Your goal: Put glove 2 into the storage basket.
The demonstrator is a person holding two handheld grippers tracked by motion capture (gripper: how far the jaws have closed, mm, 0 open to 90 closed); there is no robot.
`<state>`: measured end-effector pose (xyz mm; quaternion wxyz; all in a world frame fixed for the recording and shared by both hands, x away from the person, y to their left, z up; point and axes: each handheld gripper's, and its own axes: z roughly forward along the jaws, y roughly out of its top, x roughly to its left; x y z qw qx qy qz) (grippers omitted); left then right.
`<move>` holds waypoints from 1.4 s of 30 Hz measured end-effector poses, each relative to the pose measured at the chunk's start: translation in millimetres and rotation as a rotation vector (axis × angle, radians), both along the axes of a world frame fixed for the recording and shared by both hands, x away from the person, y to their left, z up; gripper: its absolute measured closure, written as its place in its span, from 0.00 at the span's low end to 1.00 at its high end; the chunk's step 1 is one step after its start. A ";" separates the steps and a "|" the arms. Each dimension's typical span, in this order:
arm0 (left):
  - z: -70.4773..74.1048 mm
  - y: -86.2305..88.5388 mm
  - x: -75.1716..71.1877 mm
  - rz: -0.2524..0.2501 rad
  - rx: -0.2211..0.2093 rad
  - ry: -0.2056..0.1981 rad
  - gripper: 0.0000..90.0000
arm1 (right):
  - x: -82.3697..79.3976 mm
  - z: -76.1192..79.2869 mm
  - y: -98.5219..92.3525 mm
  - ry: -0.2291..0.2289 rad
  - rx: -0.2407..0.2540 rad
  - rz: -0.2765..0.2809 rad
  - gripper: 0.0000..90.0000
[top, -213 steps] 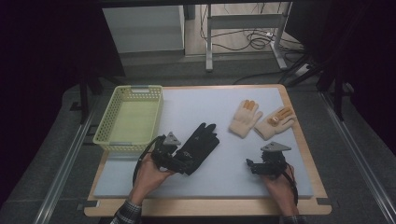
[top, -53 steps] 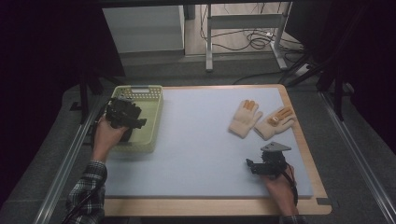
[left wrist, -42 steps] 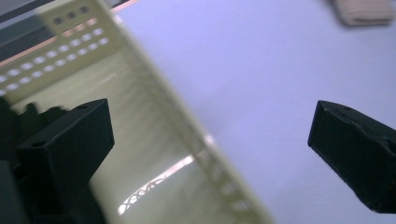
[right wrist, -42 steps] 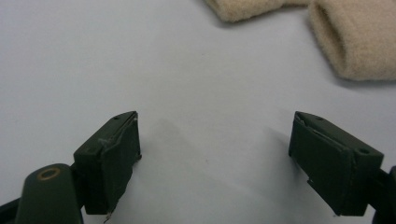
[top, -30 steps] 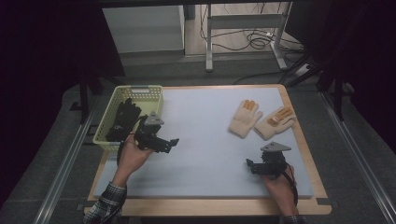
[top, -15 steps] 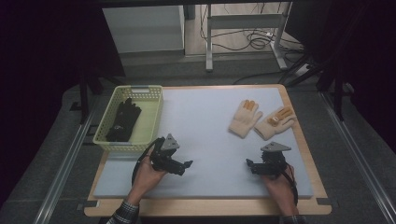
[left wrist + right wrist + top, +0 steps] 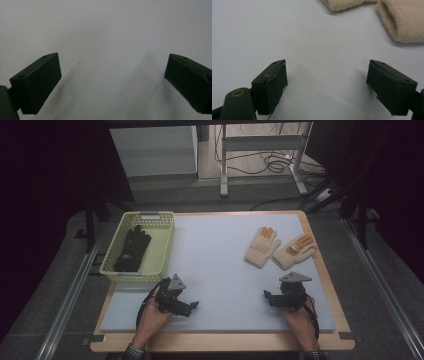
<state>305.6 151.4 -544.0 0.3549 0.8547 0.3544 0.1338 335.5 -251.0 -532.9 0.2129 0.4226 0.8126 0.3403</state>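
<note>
A pale grey mat (image 7: 220, 265) covers the table. Nearest, the left gripper (image 7: 192, 305) and right gripper (image 7: 266, 296) rest on it, both with jaws spread wide and empty. Farther off at the right lie 2 beige gloves (image 7: 262, 246) with orange fingertips, side by side and flat. At far left, a black glove (image 7: 131, 248) lies limp inside the yellow basket (image 7: 159, 255).

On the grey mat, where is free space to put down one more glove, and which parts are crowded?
The widest bare patch of the grey mat lies between the yellow basket and the two beige gloves. Another lies near the front edge, between the left tongs and the right tongs. The right rear corner is crowded by those gloves. The basket already holds a black glove.
</note>
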 end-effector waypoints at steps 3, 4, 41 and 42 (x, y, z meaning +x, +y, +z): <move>-6.1 3.0 1.2 0.005 -0.010 0.020 0.01 | 0.0 0.0 0.0 0.001 0.001 0.000 0.18; -6.0 4.1 1.7 0.006 -0.019 0.025 0.02 | 0.0 0.0 -0.1 0.001 0.002 0.001 0.18; -7.0 2.3 1.1 -0.002 -0.003 0.019 0.00 | 34.0 30.2 0.3 -0.025 0.070 0.028 0.30; -7.0 2.3 1.1 -0.002 -0.003 0.019 0.00 | 38.5 31.9 0.6 -0.026 0.073 0.028 0.32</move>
